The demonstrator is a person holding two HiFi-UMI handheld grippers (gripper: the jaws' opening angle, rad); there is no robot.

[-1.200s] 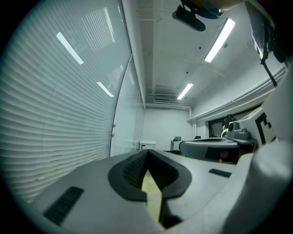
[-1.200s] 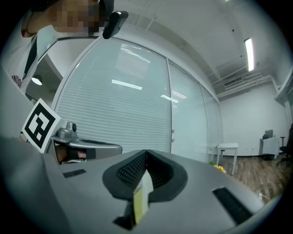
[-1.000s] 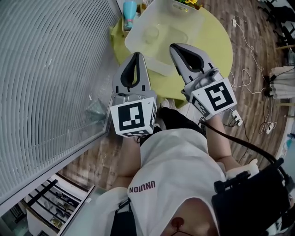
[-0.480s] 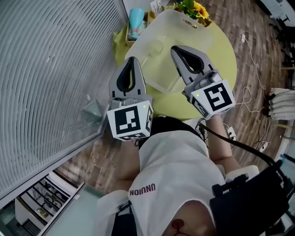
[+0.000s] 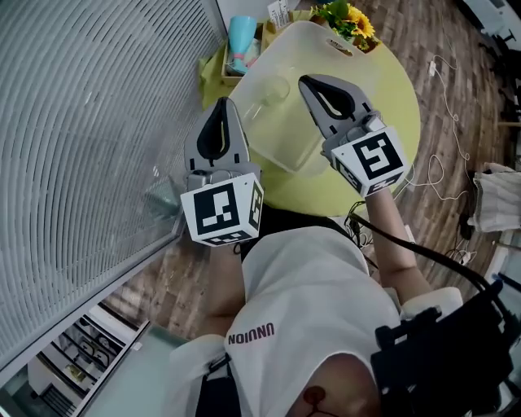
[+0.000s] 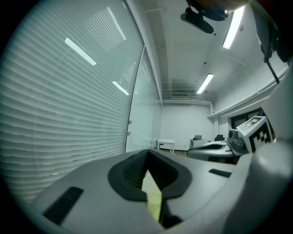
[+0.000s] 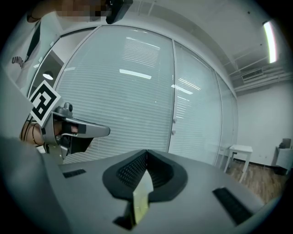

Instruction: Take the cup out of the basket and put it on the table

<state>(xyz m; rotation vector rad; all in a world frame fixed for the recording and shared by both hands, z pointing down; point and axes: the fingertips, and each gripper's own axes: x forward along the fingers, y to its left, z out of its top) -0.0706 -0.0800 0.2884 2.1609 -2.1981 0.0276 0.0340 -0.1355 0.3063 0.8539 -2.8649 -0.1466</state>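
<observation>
In the head view a clear plastic cup [image 5: 274,88] stands inside a translucent white basket [image 5: 281,140] on a round yellow-green table [image 5: 393,110]. My left gripper [image 5: 223,103] hangs over the table's near-left edge, just left of the basket, its jaws shut with nothing between them. My right gripper [image 5: 308,81] is held above the basket to the right of the cup, also shut and empty. In the left gripper view the left gripper [image 6: 147,151] points up at the room. The right gripper [image 7: 146,152] in its own view points at the glass wall. Neither shows the cup.
A blue tumbler [image 5: 241,36] in a small yellow box and a bunch of yellow flowers [image 5: 351,18] stand at the table's far side. A glass wall with blinds [image 5: 89,138] runs along the left. Cables [image 5: 444,98] lie on the wooden floor at the right.
The table and basket have come nearer and more fully into the head view. Both grippers have shifted slightly up towards the basket and stayed shut.
</observation>
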